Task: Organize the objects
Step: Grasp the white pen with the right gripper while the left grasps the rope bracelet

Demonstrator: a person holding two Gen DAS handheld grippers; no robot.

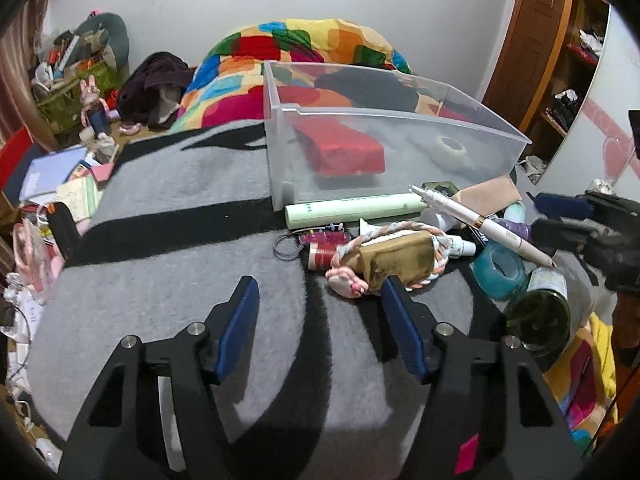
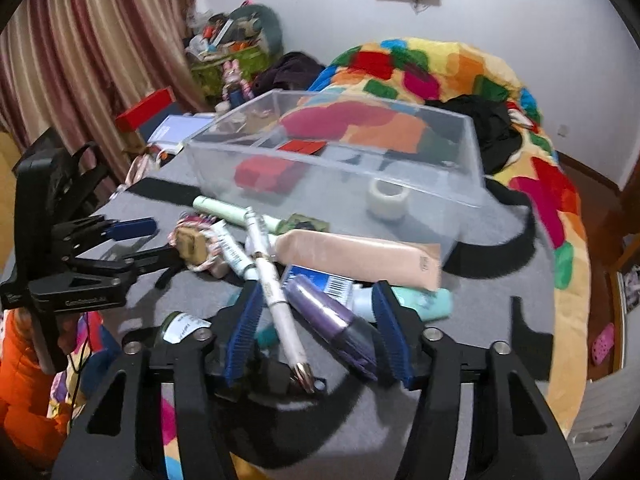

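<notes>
A clear plastic bin sits on the grey and black blanket, holding a red box and a tape roll. In front of it lies a pile: a white pen, a purple tube, a beige tube, a green tube, a rope-wrapped brown item. My left gripper is open, just short of the rope-wrapped item. My right gripper is open, its jaws on either side of the pen and purple tube.
A dark green bottle and a teal tape roll lie at the blanket's right edge. A colourful quilt is heaped behind the bin. Papers and clutter fill the left side; a wooden door stands at the right.
</notes>
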